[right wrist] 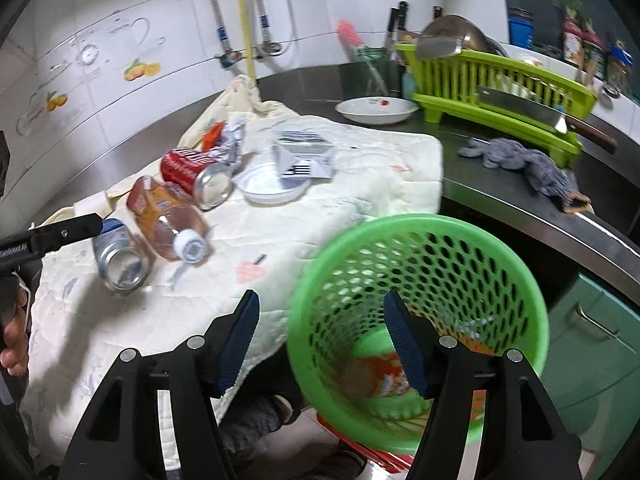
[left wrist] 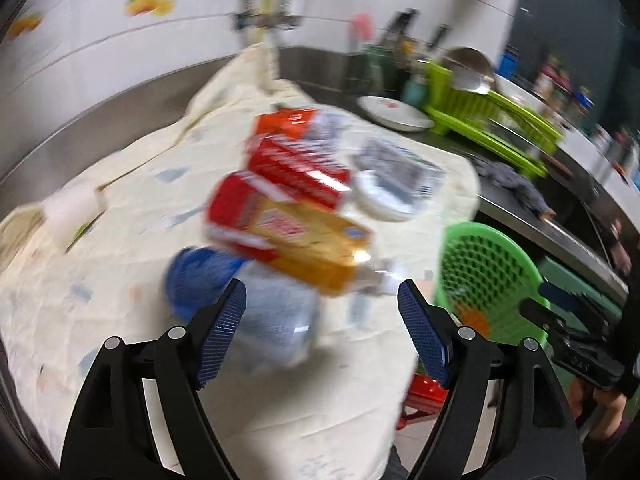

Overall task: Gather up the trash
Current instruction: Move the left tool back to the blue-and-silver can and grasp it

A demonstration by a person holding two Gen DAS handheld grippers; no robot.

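1. Left tongs (left wrist: 322,308) wide, empty, over bottle (right wrist: 172,226) and silver can (right wrist: 120,264) on cloth-covered tabletop (right wrist: 360,168).
2. Right tongs (right wrist: 320,340) wide, empty, at green basket (right wrist: 400,236).
3. Best: straddle can's middle, close squarely.

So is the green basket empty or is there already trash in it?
Not empty. The right wrist view looks down into the green basket, and an orange printed wrapper lies at its bottom; what else is in there is unclear.

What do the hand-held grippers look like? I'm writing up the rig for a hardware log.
Both match: the left hand-held gripper and the right hand-held gripper have glossy black plastic linkage arms with triangular cut-outs, round silver pivot pins, and two fingers faced with ribbed dark-blue pads. No cables or sleeves show.
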